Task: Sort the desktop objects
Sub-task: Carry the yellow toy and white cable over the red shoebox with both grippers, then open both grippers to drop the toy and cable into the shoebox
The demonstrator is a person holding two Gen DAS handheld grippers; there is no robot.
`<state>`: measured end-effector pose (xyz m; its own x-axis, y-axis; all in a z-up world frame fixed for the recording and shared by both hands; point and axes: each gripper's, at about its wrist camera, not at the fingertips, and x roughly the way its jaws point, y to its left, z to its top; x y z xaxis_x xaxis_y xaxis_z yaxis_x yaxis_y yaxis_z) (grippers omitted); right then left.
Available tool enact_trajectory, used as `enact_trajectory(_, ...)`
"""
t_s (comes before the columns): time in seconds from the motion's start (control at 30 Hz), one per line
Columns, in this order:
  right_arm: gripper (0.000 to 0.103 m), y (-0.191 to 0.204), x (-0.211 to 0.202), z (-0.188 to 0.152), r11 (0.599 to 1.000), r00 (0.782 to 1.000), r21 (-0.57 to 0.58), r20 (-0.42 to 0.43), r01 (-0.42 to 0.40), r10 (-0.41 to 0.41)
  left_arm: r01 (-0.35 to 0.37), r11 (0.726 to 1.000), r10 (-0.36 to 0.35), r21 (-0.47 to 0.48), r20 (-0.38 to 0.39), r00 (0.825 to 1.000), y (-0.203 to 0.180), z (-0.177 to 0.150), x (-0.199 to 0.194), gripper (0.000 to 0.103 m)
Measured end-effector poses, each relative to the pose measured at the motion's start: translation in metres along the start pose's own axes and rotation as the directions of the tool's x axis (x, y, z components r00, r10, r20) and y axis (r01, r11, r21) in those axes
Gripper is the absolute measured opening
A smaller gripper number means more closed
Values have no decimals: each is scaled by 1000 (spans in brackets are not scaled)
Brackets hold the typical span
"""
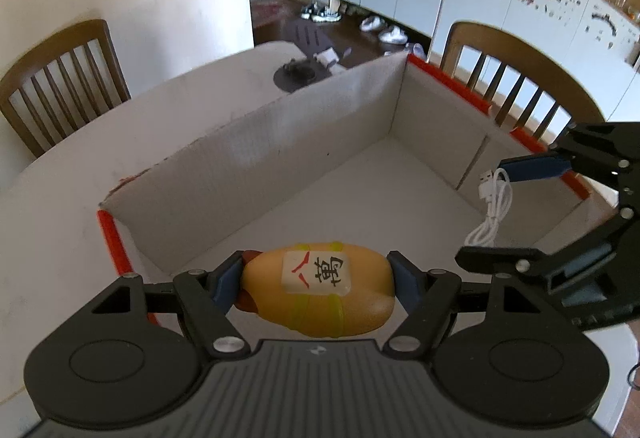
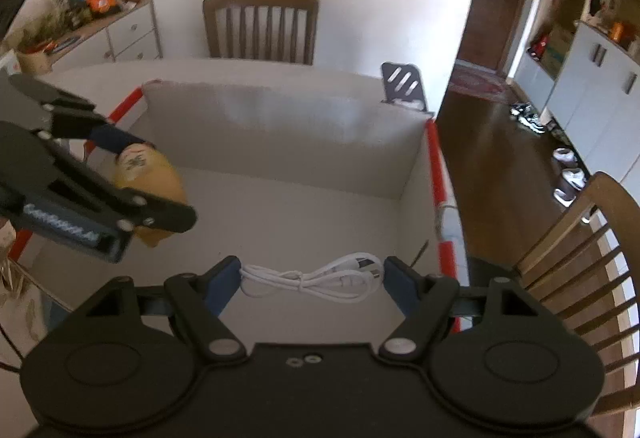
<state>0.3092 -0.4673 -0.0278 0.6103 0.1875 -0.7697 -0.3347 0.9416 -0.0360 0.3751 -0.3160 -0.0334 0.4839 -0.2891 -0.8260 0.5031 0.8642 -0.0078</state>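
My left gripper (image 1: pixel 318 274) is shut on a yellow egg-shaped toy (image 1: pixel 320 314) with a white label of printed characters. It holds the toy over the near end of an open white cardboard box (image 1: pixel 256 174) with orange-red edges. My right gripper (image 2: pixel 312 270) is shut on a coiled white USB cable (image 2: pixel 312 282), pinched lengthwise between its blue pads above the box floor (image 2: pixel 304 214). In the left wrist view the right gripper (image 1: pixel 484 214) enters from the right, the cable (image 1: pixel 486 230) hanging between its fingers. The right wrist view shows the left gripper (image 2: pixel 148 178) and toy (image 2: pixel 160 178) at the left.
The box lies on a white table (image 1: pixel 80 158). A dark phone stand (image 1: pixel 298 72) stands beyond the box's far wall. Wooden chairs (image 1: pixel 60 78) (image 1: pixel 520 78) ring the table. A drawer unit with clutter (image 2: pixel 120 30) stands against the wall.
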Motion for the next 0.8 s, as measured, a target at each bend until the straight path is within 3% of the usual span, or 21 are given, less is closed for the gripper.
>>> enact_trajectory(0.4,77,2,29,7,998,993,-54,-117,-32,25,-7,998,16,61,-149,989,-6,18,47,75)
enact_trajectory(0.8,77,11,40,16,994,985,-105,-172,-42,23,-9,999,19,41,-265,964,-5,15,69,75)
